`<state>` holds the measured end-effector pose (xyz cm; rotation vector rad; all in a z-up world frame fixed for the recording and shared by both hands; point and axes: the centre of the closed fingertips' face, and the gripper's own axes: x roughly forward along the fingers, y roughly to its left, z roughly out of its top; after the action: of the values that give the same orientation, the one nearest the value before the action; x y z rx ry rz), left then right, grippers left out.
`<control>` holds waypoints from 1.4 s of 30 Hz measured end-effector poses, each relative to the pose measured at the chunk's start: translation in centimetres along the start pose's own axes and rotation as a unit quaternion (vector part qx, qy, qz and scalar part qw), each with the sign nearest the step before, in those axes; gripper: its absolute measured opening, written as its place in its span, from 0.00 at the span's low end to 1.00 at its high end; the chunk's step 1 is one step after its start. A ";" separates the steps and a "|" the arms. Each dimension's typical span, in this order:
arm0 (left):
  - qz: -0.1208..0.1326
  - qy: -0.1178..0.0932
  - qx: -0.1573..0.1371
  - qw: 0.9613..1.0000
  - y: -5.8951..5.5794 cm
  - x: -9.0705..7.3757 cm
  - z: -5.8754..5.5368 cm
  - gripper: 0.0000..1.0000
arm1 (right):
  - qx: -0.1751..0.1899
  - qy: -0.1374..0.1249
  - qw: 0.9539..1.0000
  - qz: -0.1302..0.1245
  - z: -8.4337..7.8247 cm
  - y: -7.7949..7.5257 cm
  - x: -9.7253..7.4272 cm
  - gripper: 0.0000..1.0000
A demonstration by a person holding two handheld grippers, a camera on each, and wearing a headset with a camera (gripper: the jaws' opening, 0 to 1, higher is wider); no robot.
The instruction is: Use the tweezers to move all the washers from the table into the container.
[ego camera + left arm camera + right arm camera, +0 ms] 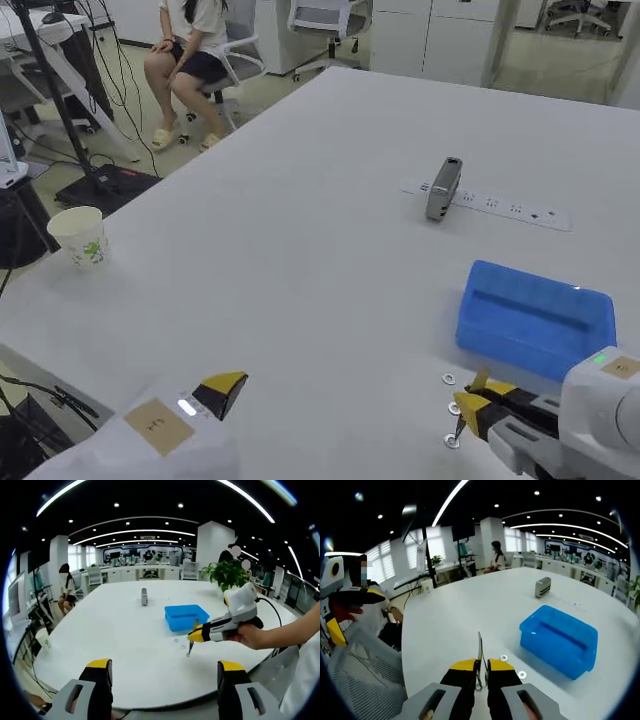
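The right gripper [481, 672] has its jaws pinched narrow on the tweezers [479, 649], whose tip points down at the worktop [300, 250] among 3 washers [448, 379] (all lying just beside the blue container [535, 318]). The left gripper [162, 677] hovers with jaws wide, holding nothing.

Three washers [448, 379], one container [535, 318]

Blue container [535, 318], white table [300, 270], silvery washers [449, 379] and tweezers [479, 645], white paper cup [80, 235] with green print.
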<state>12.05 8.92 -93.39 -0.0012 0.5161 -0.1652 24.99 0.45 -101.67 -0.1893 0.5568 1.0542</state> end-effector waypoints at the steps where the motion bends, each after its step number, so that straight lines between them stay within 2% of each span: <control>1: 0.000 0.001 0.001 1.000 0.0 0.0 -0.1 0.88 | 0.004 0.001 1.000 0.001 -0.1 0.0 -0.1 0.04; 13: 0.003 0.002 0.005 1.000 0.0 -0.1 -0.2 0.86 | 0.015 0.006 1.000 -0.005 -1.2 0.3 -1.1 0.03; 20: 0.003 0.003 0.007 1.000 0.3 0.0 -0.5 0.86 | 0.019 0.027 0.999 -0.004 -2.5 1.0 -1.1 0.03; 24: 0.001 0.001 0.007 1.000 0.2 0.0 -0.4 0.85 | 0.027 0.027 0.999 0.004 -2.3 1.0 -1.3 0.00; 27: 0.000 0.000 0.006 1.000 0.1 0.1 -0.4 0.84 | 0.022 0.042 0.999 -0.009 -2.8 0.3 -1.1 0.00; 42: 0.000 0.001 0.012 1.000 0.1 0.1 -0.4 0.84 | 0.022 0.043 0.999 -0.005 -2.8 0.1 -1.2 0.00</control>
<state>11.94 9.01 -93.81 0.0219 0.5163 -0.1718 23.54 -1.56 -103.39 -0.1990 0.6555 1.0264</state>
